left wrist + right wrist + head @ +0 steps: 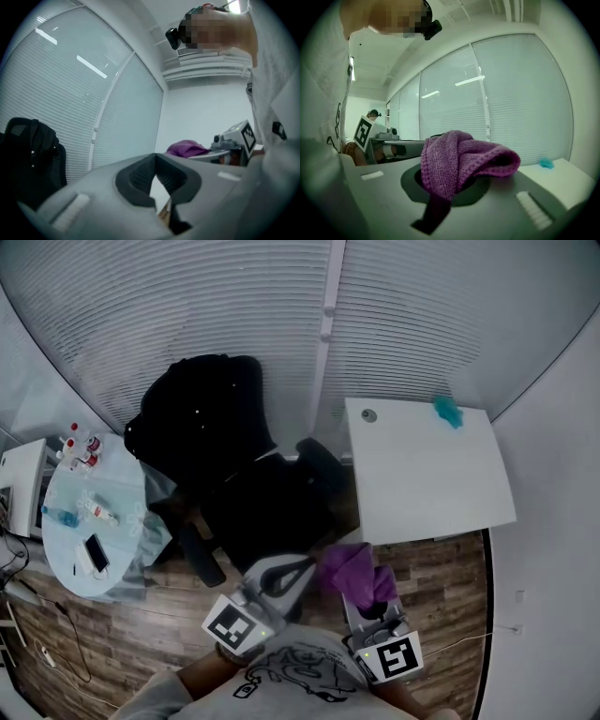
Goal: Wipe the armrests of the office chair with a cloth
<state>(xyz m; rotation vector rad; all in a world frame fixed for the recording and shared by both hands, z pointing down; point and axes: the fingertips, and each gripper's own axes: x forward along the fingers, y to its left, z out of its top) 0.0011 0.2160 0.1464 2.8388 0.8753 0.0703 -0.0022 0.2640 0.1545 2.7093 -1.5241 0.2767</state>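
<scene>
The office chair [230, 460] stands with its back near the window blinds [187, 315], between a round glass table [127, 488] on the left and a white table [427, 479] on the right. The left edge of the white table runs just beside one armrest [321, 463]. The other armrest [202, 556] is near the rim of the glass table, so both sides are narrow. Open wooden floor [441, 563] shows in front of the chair, where both grippers are held close to the person's body.

The purple cloth [461, 157] is in the right gripper [451, 182] — the jaws are closed on its lower fold, and the rest bunches over the fingertips and hangs to one side. It is above the front edge of the seat, apart from both armrests.

The left gripper [155, 163] is just beside it, with its pad tips touching and nothing between them.
</scene>
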